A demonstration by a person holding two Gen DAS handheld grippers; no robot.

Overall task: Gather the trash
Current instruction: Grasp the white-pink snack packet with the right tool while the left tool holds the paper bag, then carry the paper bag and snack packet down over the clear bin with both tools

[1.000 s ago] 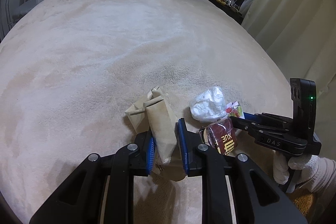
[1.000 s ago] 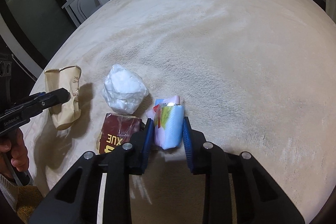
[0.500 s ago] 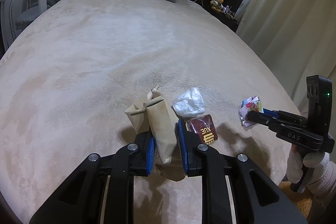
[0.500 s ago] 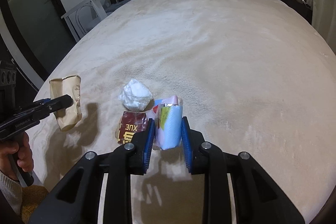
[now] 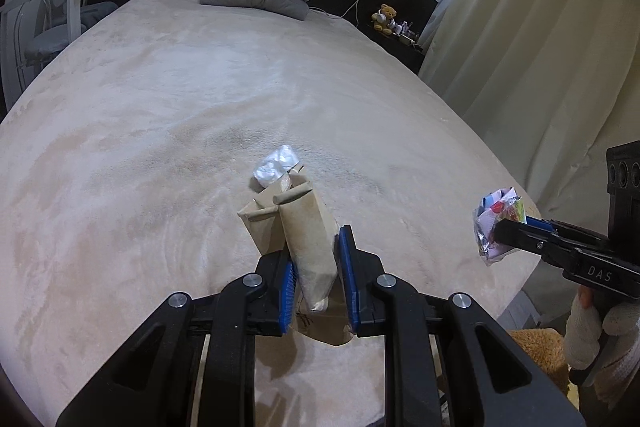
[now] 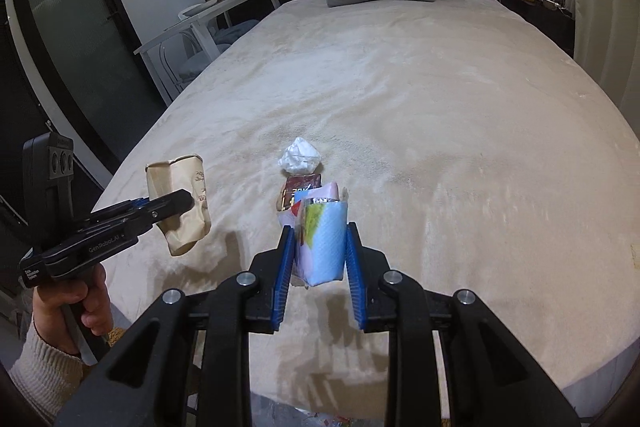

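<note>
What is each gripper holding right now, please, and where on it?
Left gripper: brown paper bag, clamped across its lower end. Right gripper: colourful wrapper, pinched across its lower half.

The right gripper [image 6: 319, 247] pinches a colourful wrapper [image 6: 324, 239] above the bed [image 6: 460, 131]. To the left, the left gripper [image 6: 176, 205] holds a brown paper bag [image 6: 182, 203] in the air. A white wad [image 6: 300, 155] and a dark red packet [image 6: 298, 189] lie on the bed.
</note>
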